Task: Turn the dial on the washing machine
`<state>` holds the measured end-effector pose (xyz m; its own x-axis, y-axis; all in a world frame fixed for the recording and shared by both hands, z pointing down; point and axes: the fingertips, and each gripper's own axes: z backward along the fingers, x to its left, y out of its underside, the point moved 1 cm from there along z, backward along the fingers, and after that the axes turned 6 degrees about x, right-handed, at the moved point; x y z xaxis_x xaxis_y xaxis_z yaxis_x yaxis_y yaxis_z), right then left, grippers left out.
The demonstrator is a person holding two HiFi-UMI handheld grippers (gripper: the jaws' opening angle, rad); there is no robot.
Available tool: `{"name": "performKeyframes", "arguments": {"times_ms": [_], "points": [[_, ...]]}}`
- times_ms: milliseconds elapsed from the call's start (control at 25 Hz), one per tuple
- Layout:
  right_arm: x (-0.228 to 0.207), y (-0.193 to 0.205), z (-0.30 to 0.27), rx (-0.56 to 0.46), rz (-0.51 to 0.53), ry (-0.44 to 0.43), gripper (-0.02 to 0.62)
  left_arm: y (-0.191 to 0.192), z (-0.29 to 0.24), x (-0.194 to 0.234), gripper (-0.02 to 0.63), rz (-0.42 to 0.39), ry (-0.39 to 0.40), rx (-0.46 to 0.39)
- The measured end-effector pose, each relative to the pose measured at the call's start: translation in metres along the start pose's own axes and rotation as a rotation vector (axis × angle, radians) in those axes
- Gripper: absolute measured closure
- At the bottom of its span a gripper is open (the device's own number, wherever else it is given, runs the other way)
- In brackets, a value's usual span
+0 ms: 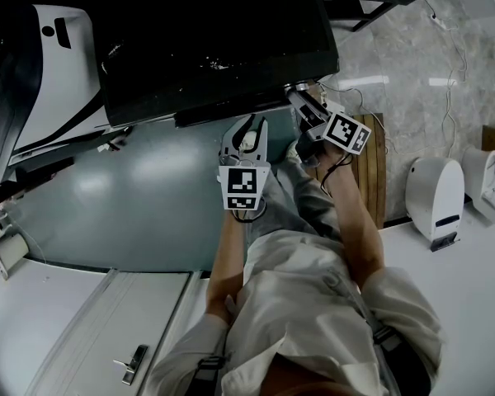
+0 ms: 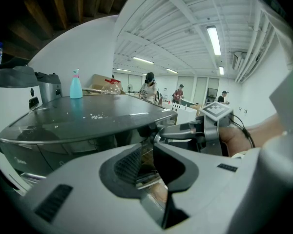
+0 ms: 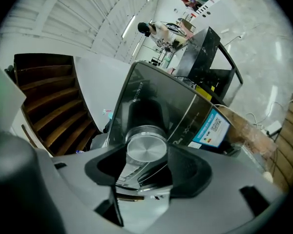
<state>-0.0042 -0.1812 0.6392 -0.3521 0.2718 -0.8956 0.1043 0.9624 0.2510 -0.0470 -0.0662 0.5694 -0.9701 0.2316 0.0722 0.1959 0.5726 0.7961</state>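
My right gripper (image 3: 147, 156) has its jaws closed on the dial (image 3: 146, 149), one dark pad against each side of it. The dial is a round knob with a flat, brushed-silver face and a bright rim. It stands out from the dark glossy control panel at the front edge of the washing machine (image 1: 214, 40), just beside a blue label (image 3: 212, 128). My left gripper (image 2: 146, 152) hangs just beside the right one, its jaws a narrow gap apart and empty.
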Motion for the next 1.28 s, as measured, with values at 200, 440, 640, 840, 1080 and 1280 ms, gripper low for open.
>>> {"name": "performKeyframes", "arguments": {"times_ms": [200,440,640,840,1080,1280], "points": [[-0.0003,-0.0004,0.0004,-0.011,-0.061,-0.037,0.33,0.0008,-0.0004,-0.0001,0.526,0.0,-0.001,0.002],[-0.0014,-0.0011,-0.0001,-0.02,-0.127,-0.071,0.33,-0.0005,-0.002,-0.0011,0.526,-0.003,0.003,0.002],[-0.0019,-0.0012,-0.0002,-0.034,-0.196,-0.105,0.33,-0.0001,-0.0031,-0.0016,0.526,-0.004,0.008,0.004],[-0.0035,-0.0007,-0.0009,-0.05,-0.251,-0.126,0.331,0.0001,-0.0032,-0.0009,0.526,-0.005,0.01,0.005],[-0.0042,-0.001,-0.0009,-0.063,-0.281,-0.131,0.328,0.002,-0.0029,-0.0006,0.526,-0.005,0.011,0.006],[-0.005,-0.0013,0.0,-0.076,-0.317,-0.143,0.327,0.0019,-0.0019,-0.0018,0.526,-0.006,0.015,0.005]]}}
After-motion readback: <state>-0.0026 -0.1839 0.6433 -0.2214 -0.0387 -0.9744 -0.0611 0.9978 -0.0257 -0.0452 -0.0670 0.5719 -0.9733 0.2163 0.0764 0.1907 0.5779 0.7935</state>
